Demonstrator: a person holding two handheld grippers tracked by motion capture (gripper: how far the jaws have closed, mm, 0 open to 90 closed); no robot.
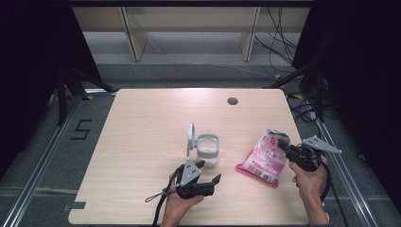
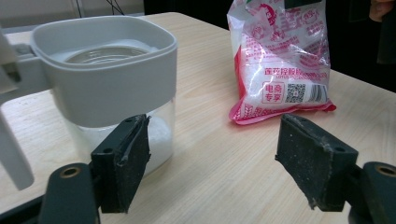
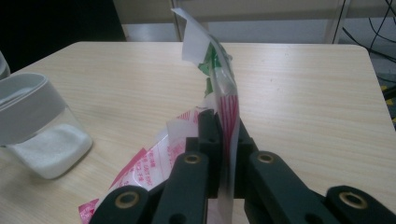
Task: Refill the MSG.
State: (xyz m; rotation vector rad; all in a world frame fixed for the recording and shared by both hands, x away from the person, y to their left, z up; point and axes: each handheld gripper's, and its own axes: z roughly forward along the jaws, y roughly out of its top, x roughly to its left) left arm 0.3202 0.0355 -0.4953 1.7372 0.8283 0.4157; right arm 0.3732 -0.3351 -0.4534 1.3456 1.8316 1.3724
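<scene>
A clear square jar [image 1: 207, 150] with a grey collar and a flipped-up lid [image 1: 190, 135] stands mid-table, with white powder at its bottom [image 2: 156, 135]. A red-and-white plastic bag [image 1: 265, 157] of white granules leans up at the right, its bottom edge on the table [image 2: 280, 60]. My right gripper [image 1: 284, 143] is shut on the bag's upper edge, the film pinched flat between the jaws [image 3: 224, 135]. My left gripper [image 1: 208, 174] is open just in front of the jar, its fingers [image 2: 125, 156] wide apart and nothing between them; the left one is next to the jar's wall.
The wooden table [image 1: 142, 123] has a round cable hole [image 1: 232, 100] near its far edge. Beyond it stand shelf legs and loose cables on the floor. A floor marking "5" [image 1: 81, 128] lies left of the table.
</scene>
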